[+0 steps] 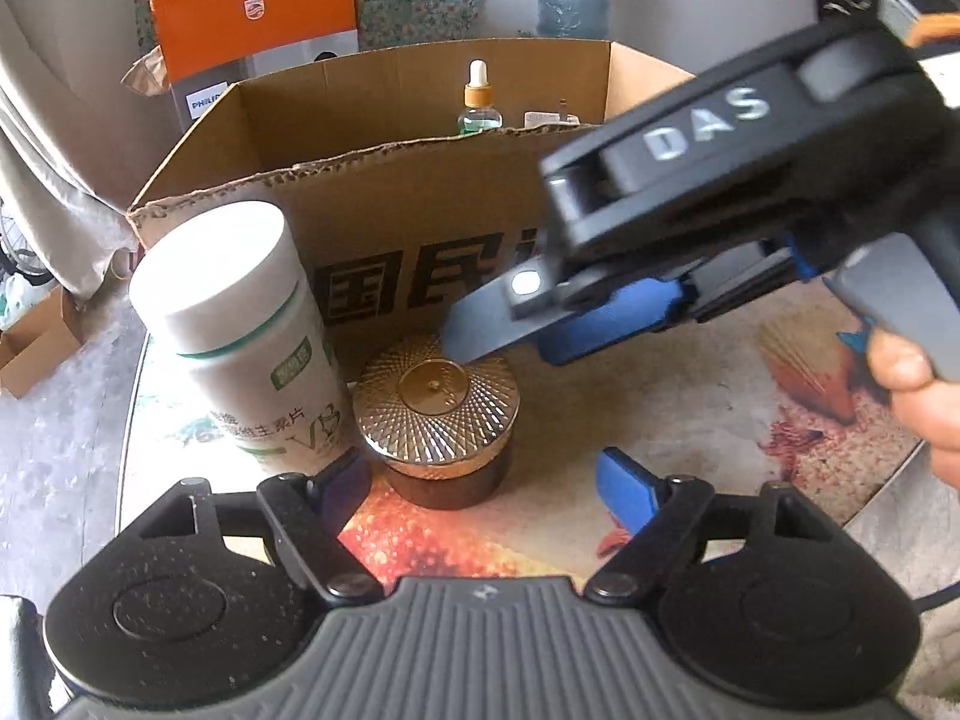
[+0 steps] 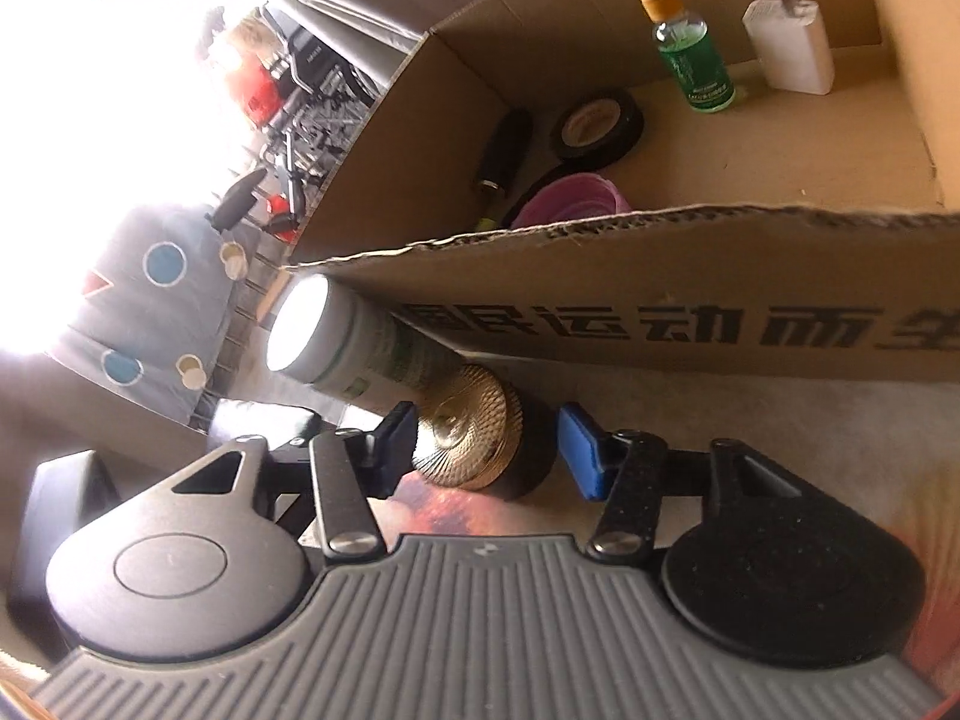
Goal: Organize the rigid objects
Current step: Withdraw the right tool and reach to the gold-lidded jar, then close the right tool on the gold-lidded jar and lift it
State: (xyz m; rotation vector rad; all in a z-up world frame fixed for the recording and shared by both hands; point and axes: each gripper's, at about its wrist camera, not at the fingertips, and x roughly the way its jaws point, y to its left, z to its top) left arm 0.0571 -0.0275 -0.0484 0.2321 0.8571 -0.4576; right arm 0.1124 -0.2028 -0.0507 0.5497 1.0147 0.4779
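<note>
On the worktop [image 1: 690, 420] the jar [image 1: 438, 420] stands just right of the bottle [image 1: 240, 336], both before the carton [image 1: 420, 192], which holds a dropper bottle [image 2: 690, 54], charger [image 2: 789, 48] and tape roll [image 2: 597, 126].

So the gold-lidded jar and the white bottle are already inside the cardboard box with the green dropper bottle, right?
Not quite. The right wrist view shows the gold-lidded jar and white bottle outside the cardboard box, on the table against its front wall. The green dropper bottle is indeed inside.
</note>
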